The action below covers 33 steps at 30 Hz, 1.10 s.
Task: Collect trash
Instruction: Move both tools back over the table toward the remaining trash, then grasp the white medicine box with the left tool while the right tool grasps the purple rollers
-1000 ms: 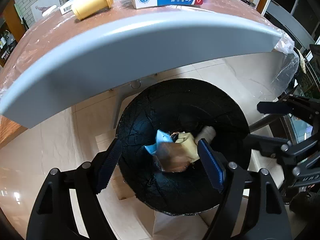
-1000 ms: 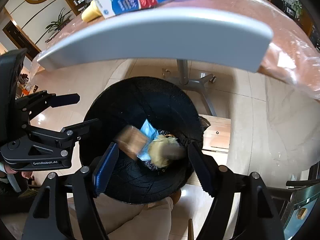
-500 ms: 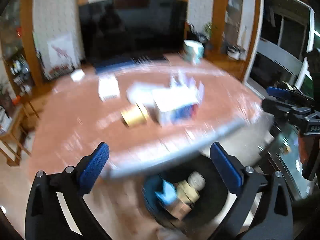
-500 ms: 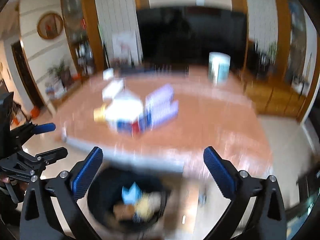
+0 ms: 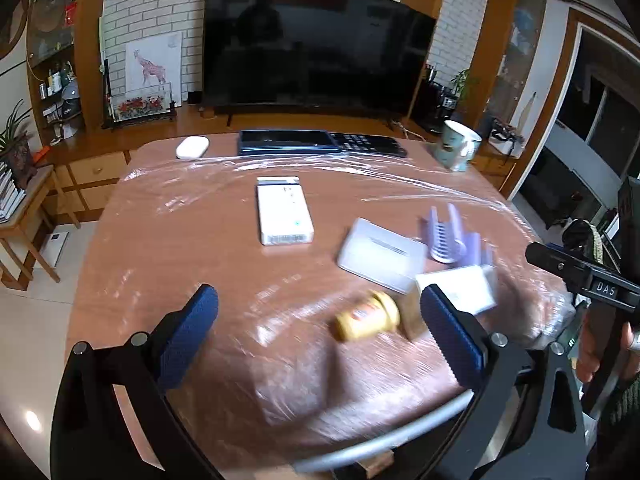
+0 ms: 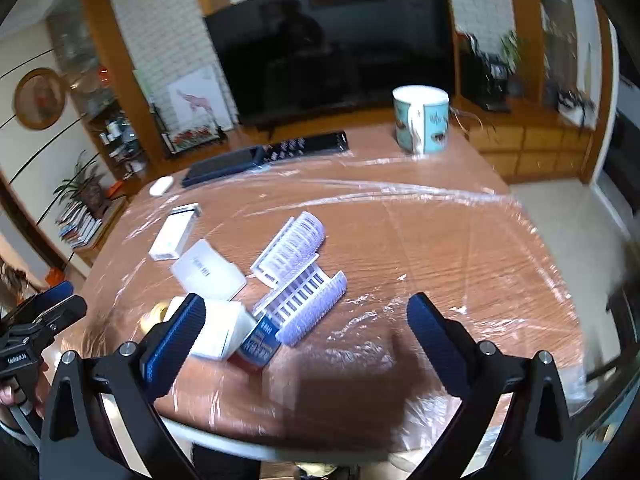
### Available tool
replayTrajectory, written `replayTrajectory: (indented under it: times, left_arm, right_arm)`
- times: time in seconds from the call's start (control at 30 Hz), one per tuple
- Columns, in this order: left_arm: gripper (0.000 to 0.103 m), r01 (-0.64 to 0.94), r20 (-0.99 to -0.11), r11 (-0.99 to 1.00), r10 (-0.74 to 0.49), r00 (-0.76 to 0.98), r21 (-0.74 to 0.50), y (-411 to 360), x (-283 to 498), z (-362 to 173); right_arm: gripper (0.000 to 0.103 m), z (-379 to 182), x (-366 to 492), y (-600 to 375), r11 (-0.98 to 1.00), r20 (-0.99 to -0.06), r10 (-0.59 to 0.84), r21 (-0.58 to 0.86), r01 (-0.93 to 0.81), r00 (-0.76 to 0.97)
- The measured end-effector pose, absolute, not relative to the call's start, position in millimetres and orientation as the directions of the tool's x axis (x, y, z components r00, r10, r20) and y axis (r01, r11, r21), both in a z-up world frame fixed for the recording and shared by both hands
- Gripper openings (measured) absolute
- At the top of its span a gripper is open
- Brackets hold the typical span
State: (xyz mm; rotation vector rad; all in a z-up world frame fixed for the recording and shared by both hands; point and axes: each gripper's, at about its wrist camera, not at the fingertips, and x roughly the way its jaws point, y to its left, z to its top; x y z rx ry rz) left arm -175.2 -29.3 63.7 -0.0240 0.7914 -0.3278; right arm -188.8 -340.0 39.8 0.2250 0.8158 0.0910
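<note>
My left gripper [image 5: 320, 332] is open and empty above the near edge of the brown table [image 5: 192, 248]. A yellow bottle [image 5: 366, 318] lies on its side just inside its right finger. Beside it are a white and blue medicine box [image 5: 456, 288], a flat white box [image 5: 380, 254], purple pill blister strips [image 5: 450, 236] and a white carton [image 5: 284, 210]. My right gripper [image 6: 304, 336] is open and empty over the same edge. The medicine box [image 6: 224, 332] sits by its left finger, the blister strips [image 6: 296, 264] just ahead. The trash bin is out of view.
A teal and white mug [image 6: 420, 118] stands at the table's far right. A dark tablet case [image 5: 286, 142], a keyboard [image 5: 368, 144] and a white mouse [image 5: 192, 147] lie along the far edge. A television [image 5: 312, 44] stands behind. The other gripper shows at the right edge [image 5: 580, 276].
Both grippers have swung up from over the black trash bin to face the tabletop. The bin and the trash in it have dropped out of view. Both grippers stay open.
</note>
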Motion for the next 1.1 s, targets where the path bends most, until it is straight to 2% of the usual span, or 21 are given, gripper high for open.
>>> replayTrajectory:
  times: [0.1,0.17,0.33,0.53,1.1]
  left_arm:
    - [0.101,0.28,-0.701,0.951,-0.288,0.652,-0.131,-26.4,-159.4,59.4]
    - [0.101,0.285,-0.706,0.951,-0.285,0.648,-0.122,-26.9,-149.4,56.7]
    - [0.101,0.299,-0.718,0.951,-0.263,0.644,-0.08,-34.0,-125.3,52.1]
    - [0.101,0.294,-0.735,0.953,-0.25,0.63,-0.072,-40.8,-96.3,43.5]
    - [0.101,0.237,-0.801,0.971,-0.175,0.572,-0.042,-56.8,-34.3,9.7]
  right_arm:
    - [0.097,23.8,-175.2,-339.8,0.957,-0.747,0.171,0.282,0.073,0.643]
    - [0.085,12.1,-166.3,-338.8,0.947,-0.772,0.168,0.3,0.118,0.613]
    - [0.068,-6.9,-150.3,-334.2,0.926,-0.808,0.211,0.345,0.151,0.55]
    - [0.059,-13.0,-136.9,-325.6,0.944,-0.828,0.215,0.313,0.109,0.518]
    - [0.053,-8.6,-118.4,-348.7,0.97,-0.835,0.185,0.239,0.039,0.518]
